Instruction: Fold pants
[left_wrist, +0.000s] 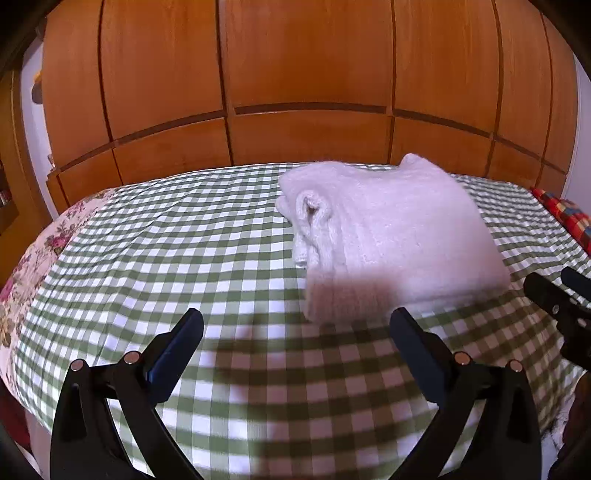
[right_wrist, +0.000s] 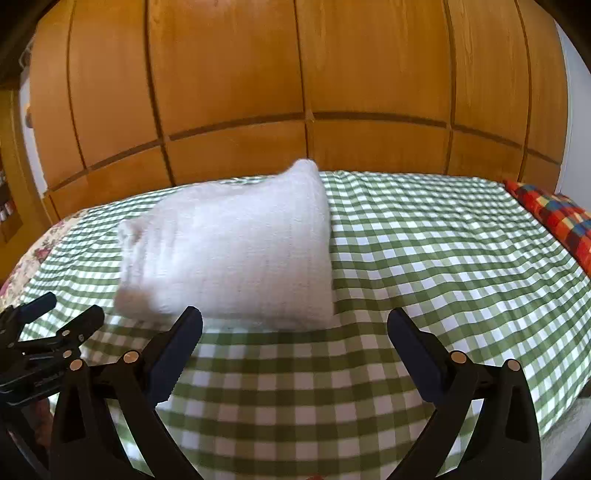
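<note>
The white knitted pants (left_wrist: 384, 236) lie folded into a thick rectangular bundle on the green-and-white checked bedspread (left_wrist: 166, 251). In the left wrist view my left gripper (left_wrist: 297, 323) stands open just short of the bundle's near edge, nothing between its fingers. From the right wrist view the pants (right_wrist: 236, 247) sit ahead and to the left, and my right gripper (right_wrist: 295, 323) is open and empty near their front edge over the bedspread (right_wrist: 443, 258). Each gripper shows at the edge of the other's view: the right gripper (left_wrist: 561, 299), the left gripper (right_wrist: 51, 321).
A wooden panelled wardrobe (left_wrist: 310, 74) rises behind the bed. A red patchwork cushion (right_wrist: 554, 218) lies at the bed's far right corner. A floral cover (left_wrist: 40, 251) hangs over the bed's left edge. Shelves (left_wrist: 5, 199) stand at the far left.
</note>
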